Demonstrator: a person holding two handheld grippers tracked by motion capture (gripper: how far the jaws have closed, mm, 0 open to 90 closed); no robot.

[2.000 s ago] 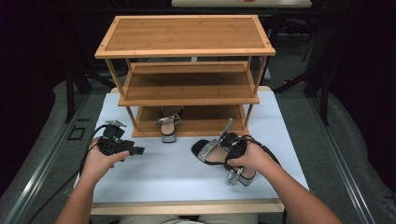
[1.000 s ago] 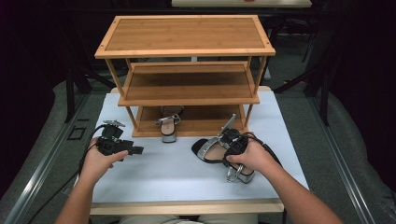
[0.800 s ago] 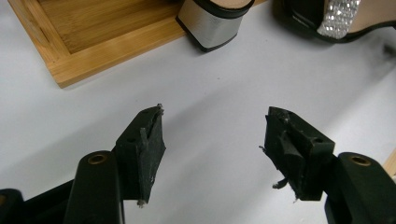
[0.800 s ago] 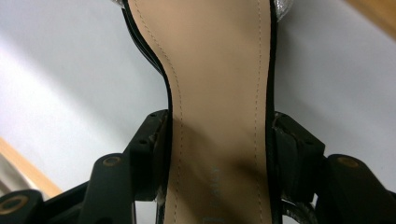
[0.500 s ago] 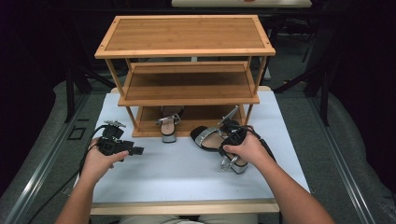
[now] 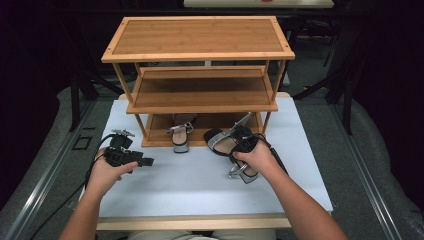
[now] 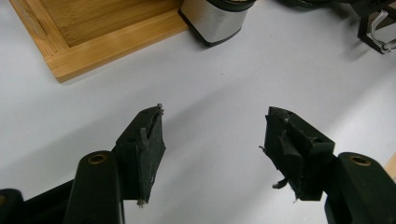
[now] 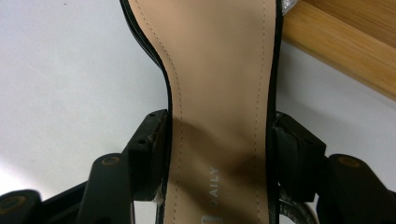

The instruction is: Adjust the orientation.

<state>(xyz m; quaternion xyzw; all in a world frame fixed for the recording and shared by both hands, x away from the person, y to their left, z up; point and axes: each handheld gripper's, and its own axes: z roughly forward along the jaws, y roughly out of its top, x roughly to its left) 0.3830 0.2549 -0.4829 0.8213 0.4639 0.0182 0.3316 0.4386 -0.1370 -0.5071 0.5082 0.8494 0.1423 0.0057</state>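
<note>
One black sandal (image 8: pixel 219 93), tan insole, silver block heel, lies between the jaws.

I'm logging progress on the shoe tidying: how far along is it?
Done: one sandal sits on the rack's bottom shelf. In hand: the right hand-held gripper clamps the second sandal on the table, its toe near that shelf. Left: shelving it. The left hand-held gripper hangs open, empty.
</note>
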